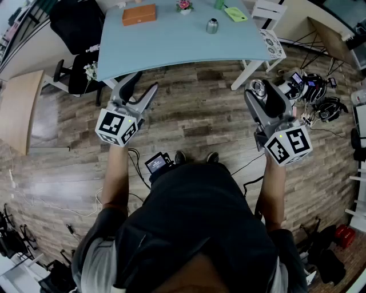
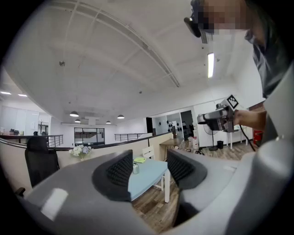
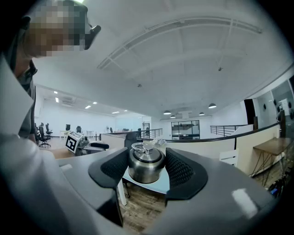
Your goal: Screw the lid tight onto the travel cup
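The steel travel cup [image 1: 212, 26] stands upright on the pale blue table [image 1: 171, 46], far ahead of both grippers; the left gripper view shows the cup [image 2: 135, 168] small between its jaws in the distance. My right gripper [image 1: 264, 90] is shut on the round steel lid [image 1: 258, 88], held level over the wooden floor. In the right gripper view the lid [image 3: 146, 161], ring handle up, sits pressed between both pads of that gripper [image 3: 146, 169]. My left gripper [image 1: 146, 81] hangs short of the table's near edge; the left gripper [image 2: 149, 167] is open and empty.
On the table lie an orange box [image 1: 139, 14], a small flower pot [image 1: 184, 6] and a green item [image 1: 235, 14]. A white chair [image 1: 269, 11] stands at the table's right, a black office chair [image 1: 77, 28] at its left. Cables and headphones [image 1: 320, 97] litter the floor on the right.
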Demonstrator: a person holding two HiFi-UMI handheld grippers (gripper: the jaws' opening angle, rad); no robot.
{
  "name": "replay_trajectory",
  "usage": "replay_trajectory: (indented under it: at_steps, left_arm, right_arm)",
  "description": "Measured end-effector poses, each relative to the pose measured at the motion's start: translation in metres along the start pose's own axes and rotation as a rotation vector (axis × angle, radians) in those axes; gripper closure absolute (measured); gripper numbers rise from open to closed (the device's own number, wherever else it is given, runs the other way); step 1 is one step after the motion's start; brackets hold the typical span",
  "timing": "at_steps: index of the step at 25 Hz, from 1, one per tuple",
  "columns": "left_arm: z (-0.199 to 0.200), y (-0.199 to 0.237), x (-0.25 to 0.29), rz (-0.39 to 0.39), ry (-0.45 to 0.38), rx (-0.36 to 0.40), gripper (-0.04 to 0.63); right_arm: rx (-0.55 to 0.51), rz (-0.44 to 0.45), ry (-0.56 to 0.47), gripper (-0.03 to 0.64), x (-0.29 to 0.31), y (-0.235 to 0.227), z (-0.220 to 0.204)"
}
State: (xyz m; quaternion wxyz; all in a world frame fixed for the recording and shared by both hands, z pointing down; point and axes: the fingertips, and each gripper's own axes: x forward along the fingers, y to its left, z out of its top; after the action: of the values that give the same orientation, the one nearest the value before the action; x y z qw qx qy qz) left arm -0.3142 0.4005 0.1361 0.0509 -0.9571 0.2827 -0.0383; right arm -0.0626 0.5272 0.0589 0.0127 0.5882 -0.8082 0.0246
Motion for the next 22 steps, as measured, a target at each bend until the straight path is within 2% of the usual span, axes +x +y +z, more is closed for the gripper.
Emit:
replay_trajectory:
  at_steps: [12,22]
  left_arm:
    - [-0.004,0.005,-0.002,-0.027,-0.003,0.001,0.311]
    - [-0.019,0.016,0.002,-0.04,0.005,-0.022,0.311]
  right_arm:
    - [0.009,-0.013,0.006,0.362,0.005,0.009,-0.002]
    - [0.067,-0.022,-0.012,0.364,0.022,0.01,-0.004]
